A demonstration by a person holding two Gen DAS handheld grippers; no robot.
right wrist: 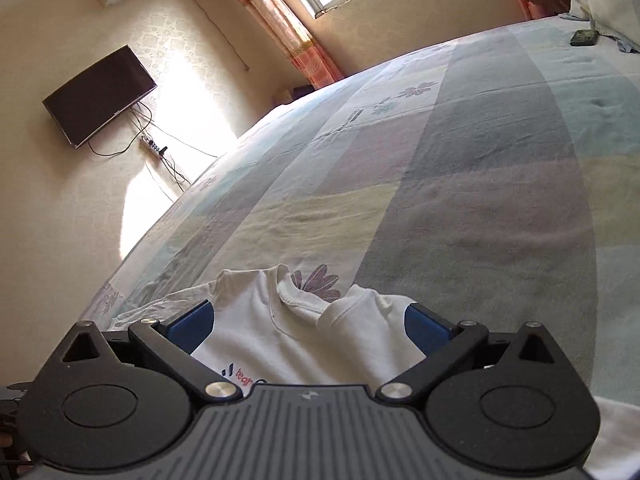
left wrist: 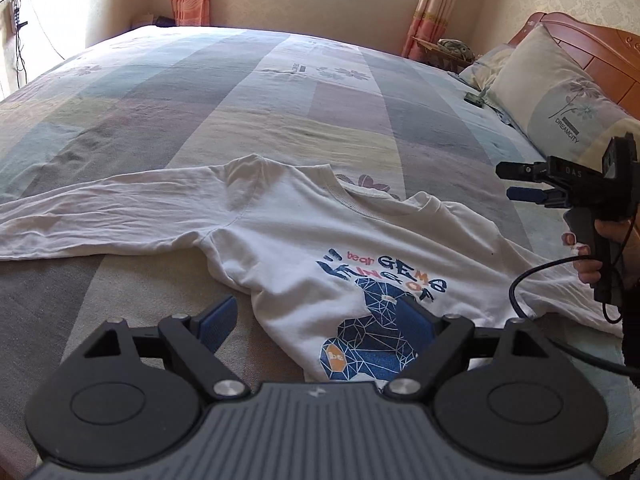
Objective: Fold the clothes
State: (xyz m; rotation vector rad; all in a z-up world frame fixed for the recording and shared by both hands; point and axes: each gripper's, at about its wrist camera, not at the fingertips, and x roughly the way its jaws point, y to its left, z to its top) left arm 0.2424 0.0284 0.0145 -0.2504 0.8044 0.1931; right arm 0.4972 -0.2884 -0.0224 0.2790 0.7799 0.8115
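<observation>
From the left wrist, a white long-sleeved cotton shirt (left wrist: 304, 236) with a blue print lies flat on the near part of the pastel patchwork bed (left wrist: 248, 92), the left gripper (left wrist: 320, 320) spread wide above it. At right a hand (left wrist: 588, 256) holds the right gripper (left wrist: 506, 182), fingers apart. From the right wrist, its blue-padded fingers (right wrist: 192, 326) gape empty over the shirt's collar.

The left wrist camera sits low behind the left gripper (left wrist: 316, 320) and looks forward across the bed (left wrist: 240, 100) toward the window wall. The white long-sleeved shirt (left wrist: 280, 232) lies close, just ahead of and under the fingers. Off to that gripper's right side, the right gripper (left wrist: 510, 182) shows, held in a hand (left wrist: 588, 256).

The right wrist camera sits behind the right gripper (right wrist: 308, 328), tilted, very near the shirt's collar (right wrist: 304, 300). It looks across the bed (right wrist: 460, 160) toward the television (right wrist: 98, 96).

Both views share the shirt and the bed.
</observation>
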